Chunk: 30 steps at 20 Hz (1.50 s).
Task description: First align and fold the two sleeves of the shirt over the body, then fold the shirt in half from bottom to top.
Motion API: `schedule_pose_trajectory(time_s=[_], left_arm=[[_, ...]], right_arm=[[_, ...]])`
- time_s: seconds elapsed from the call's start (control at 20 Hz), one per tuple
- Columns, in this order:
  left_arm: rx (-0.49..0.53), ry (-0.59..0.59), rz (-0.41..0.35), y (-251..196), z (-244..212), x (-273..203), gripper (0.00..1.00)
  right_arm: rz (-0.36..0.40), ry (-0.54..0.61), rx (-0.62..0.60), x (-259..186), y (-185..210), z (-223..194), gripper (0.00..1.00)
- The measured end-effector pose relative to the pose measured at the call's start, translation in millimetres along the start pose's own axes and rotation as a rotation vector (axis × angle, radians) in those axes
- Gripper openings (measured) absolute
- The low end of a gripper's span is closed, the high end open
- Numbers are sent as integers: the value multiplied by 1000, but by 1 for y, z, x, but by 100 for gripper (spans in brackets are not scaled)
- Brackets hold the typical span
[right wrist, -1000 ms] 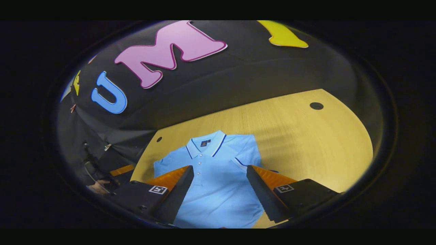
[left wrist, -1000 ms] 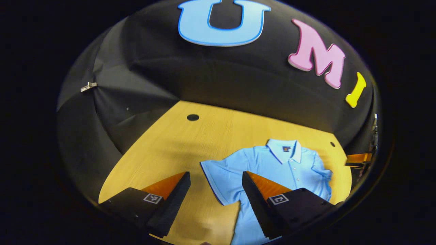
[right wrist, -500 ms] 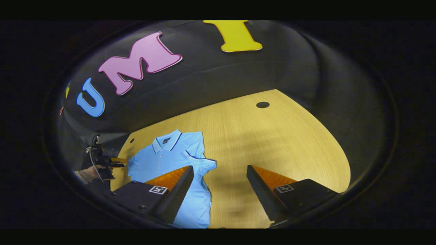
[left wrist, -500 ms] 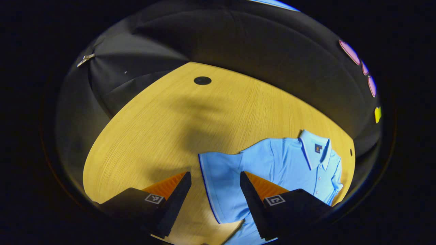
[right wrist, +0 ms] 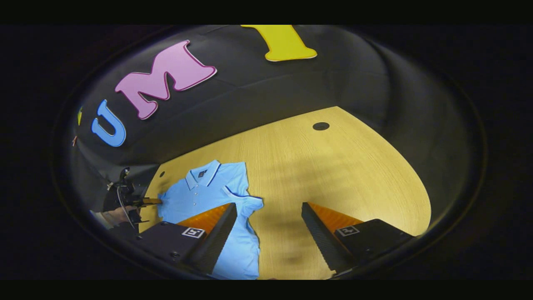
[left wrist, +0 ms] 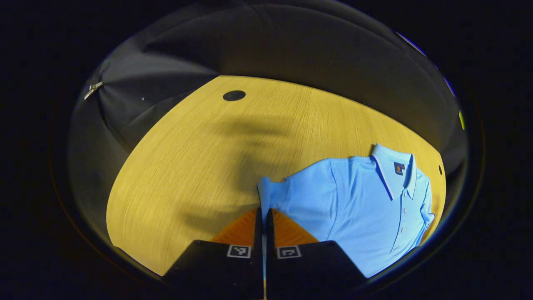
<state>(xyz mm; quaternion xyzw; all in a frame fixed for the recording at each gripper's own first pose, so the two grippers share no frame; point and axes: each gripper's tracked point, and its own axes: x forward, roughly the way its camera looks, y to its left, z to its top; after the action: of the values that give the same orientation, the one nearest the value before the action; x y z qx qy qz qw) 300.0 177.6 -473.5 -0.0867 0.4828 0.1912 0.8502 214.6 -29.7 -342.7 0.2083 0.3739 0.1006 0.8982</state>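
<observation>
Left gripper view: our left gripper (left wrist: 261, 216) jaws just clamped the shirt (left wrist: 366, 208) sleeve (left wrist: 270, 196), fold can start; right gripper (right wrist: 268, 229) jaws wide.

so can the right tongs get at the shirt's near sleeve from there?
Probably yes. The right tongs hang open with the sleeve just ahead, beside one finger, flat on the bare table; nothing lies between.
</observation>
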Motion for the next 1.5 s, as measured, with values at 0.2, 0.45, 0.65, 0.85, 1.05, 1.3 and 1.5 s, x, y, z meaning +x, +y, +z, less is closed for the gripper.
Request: schedule_pose_trajectory(time_s=[0.2,0.45,0.65,0.85,1.05,1.3,1.5], left_arm=[[-20,-66,-146,-30,16,-23,6],[102,-80,-390,-101,12,-73,6],[193,-8,-422,-132,-19,-67,8],[253,59,-366,-129,-43,-56,54],[276,-47,-398,-131,-29,-93,97],[299,-55,-422,-79,-73,-172,98],[290,33,-400,-24,-159,-205,97]], right_arm=[[14,1,-12,1,7,-2,98],[34,-4,-12,-2,19,-1,98],[50,2,-44,-4,31,-8,98],[50,-6,-87,-13,39,-13,98],[64,9,-145,-26,50,-28,98],[93,55,-104,-41,60,-63,98],[90,118,-80,-59,56,-116,98]])
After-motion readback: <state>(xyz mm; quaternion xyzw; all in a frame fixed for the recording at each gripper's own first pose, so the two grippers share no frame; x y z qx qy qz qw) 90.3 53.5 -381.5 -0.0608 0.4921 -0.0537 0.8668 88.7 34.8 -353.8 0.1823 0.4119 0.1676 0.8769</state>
